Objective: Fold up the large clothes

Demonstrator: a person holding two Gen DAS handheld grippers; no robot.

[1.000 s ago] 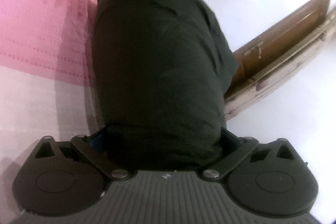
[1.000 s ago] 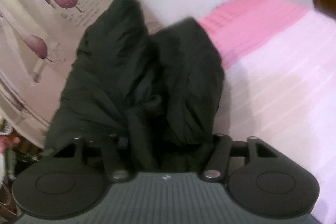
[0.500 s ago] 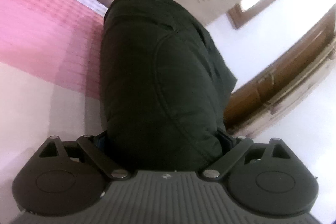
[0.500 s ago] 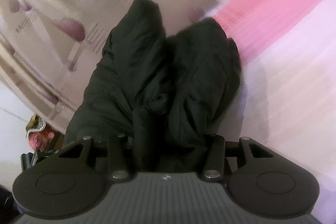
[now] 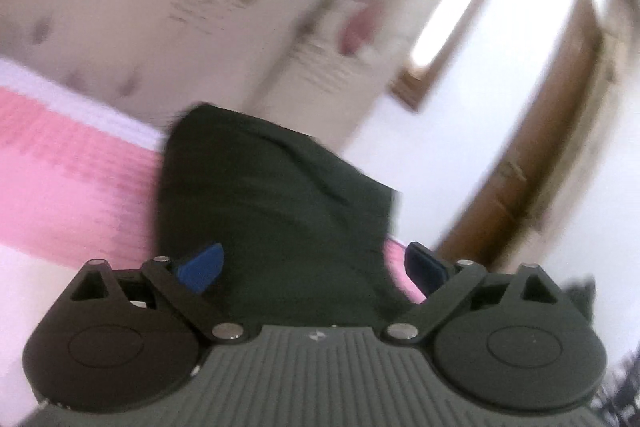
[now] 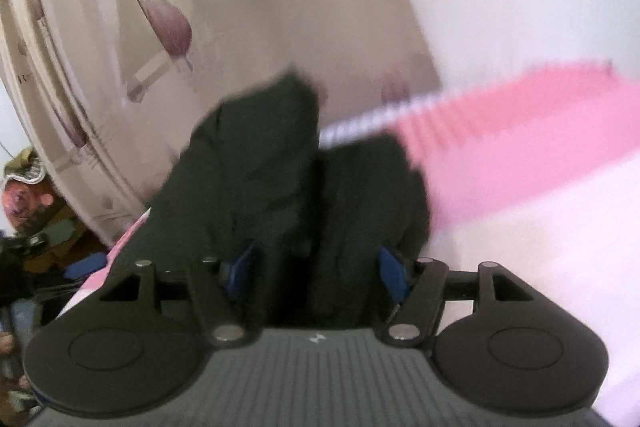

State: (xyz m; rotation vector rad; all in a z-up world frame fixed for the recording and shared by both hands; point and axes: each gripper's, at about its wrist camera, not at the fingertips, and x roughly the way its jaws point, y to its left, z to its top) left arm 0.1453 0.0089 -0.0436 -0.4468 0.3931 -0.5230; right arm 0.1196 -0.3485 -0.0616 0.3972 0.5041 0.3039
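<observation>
While the right gripper (image 6: 316, 269) jaws are opening around the dark green bunched fabric garment (image 6: 280, 187), the left gripper (image 5: 312, 263) stands wide, cloth between its blue pads (image 5: 202, 267) but unpinched. Risk: the bundle slumps unfolded onto the pink striped bedspread (image 5: 60, 187).

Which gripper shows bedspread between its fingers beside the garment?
The left gripper: pink bedspread shows beside the garment. Garment fills the right gripper's opening fingers.
</observation>
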